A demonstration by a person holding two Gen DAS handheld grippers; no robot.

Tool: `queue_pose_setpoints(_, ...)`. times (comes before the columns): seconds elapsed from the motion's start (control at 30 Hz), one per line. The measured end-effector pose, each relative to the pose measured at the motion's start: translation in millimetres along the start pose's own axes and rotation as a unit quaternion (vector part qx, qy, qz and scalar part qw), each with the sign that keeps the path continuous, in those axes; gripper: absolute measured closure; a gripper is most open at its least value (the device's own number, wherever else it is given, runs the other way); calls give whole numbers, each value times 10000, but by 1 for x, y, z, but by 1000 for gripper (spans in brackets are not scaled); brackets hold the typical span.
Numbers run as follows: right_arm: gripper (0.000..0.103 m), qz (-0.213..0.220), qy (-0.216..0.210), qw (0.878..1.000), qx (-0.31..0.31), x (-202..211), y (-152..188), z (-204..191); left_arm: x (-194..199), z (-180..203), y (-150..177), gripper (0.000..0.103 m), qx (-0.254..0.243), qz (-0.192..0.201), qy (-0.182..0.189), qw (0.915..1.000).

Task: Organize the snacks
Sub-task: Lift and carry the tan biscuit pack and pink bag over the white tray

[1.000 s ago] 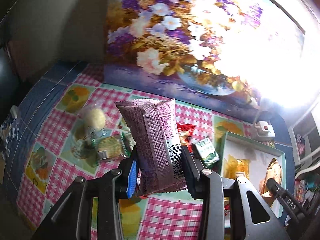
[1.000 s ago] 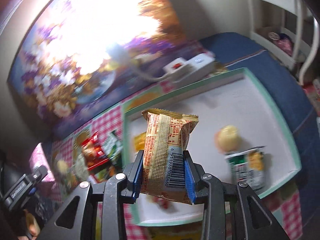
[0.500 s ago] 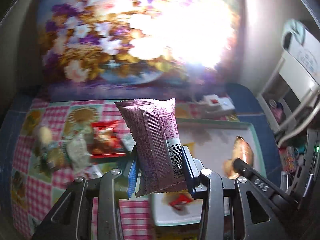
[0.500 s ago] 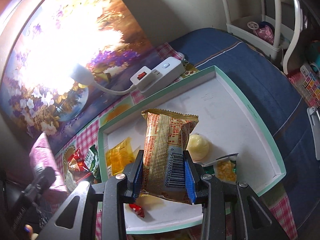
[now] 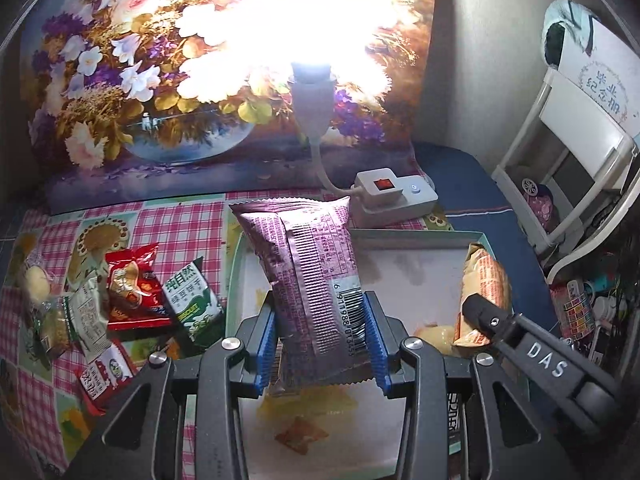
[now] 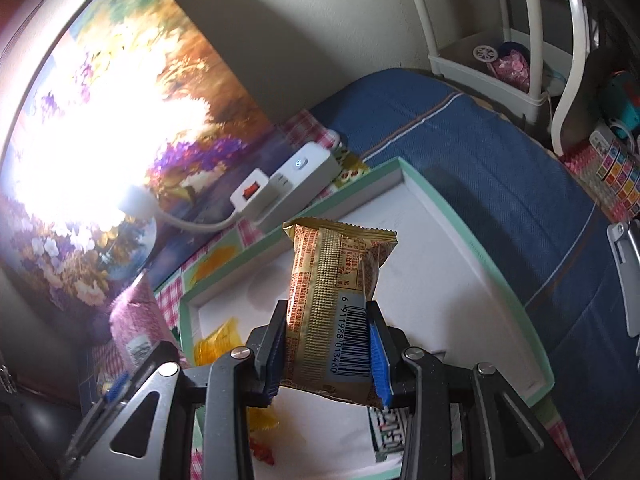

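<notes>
My left gripper (image 5: 322, 342) is shut on a purple snack packet (image 5: 308, 284), held upright over the left part of the white tray with a green rim (image 5: 420, 236). My right gripper (image 6: 328, 354) is shut on a gold snack packet (image 6: 332, 296), upright above the same tray (image 6: 476, 248). In the left wrist view the right gripper (image 5: 480, 316) and its gold packet (image 5: 486, 284) hang over the tray's right side. Small yellow and red sweets (image 5: 300, 434) lie on the tray floor. In the right wrist view the purple packet (image 6: 134, 316) shows at the left.
Loose snacks lie on the checked cloth left of the tray: a red packet (image 5: 134, 288), a green-and-white packet (image 5: 192, 298), several others (image 5: 48, 304). A white power strip (image 5: 394, 196) with a glaring lamp stands behind the tray, before a flower painting. A white rack (image 5: 568, 168) stands to the right.
The left gripper has swung right with the purple packet, from over the loose snacks to over the tray. The right gripper has shifted across the tray with the gold packet. Both grips are unchanged.
</notes>
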State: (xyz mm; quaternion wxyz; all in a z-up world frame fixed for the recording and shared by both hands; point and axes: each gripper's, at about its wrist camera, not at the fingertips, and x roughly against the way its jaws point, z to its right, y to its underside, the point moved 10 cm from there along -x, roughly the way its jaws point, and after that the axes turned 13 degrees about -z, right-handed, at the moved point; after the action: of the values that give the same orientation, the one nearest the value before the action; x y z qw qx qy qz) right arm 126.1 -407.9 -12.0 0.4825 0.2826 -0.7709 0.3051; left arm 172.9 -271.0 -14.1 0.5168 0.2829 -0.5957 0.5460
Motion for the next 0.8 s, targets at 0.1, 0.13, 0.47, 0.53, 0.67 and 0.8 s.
queue_pose_setpoints(0.1, 64, 91, 34, 10000, -7, 1, -8, 2, -10, 8, -1, 61, -98, 10, 8, 10000)
queue_pose_setpoints(0.13, 64, 124, 41, 9999, -17, 1, -11, 3, -13, 10, -1, 61, -136, 17, 6, 9999)
queue_pose_setpoints(0.47, 64, 421, 158, 9990, 13, 0, -34, 11, -36, 18, -7, 61, -356, 137, -75, 9992)
queue_pose_setpoints(0.53, 64, 391, 189, 9991, 3, -5, -35, 15, -40, 19, -9, 61, -384, 159, -93, 9991)
queue_pose_setpoints(0.67, 64, 362, 274, 9990, 15, -12, -36, 20, -45, 25, -8, 61, -520, 145, -127, 9985)
queue_pose_setpoints(0.8, 64, 282, 307, 9991, 4, -18, -34, 23, -49, 29, -7, 61, -596, 91, -166, 9980)
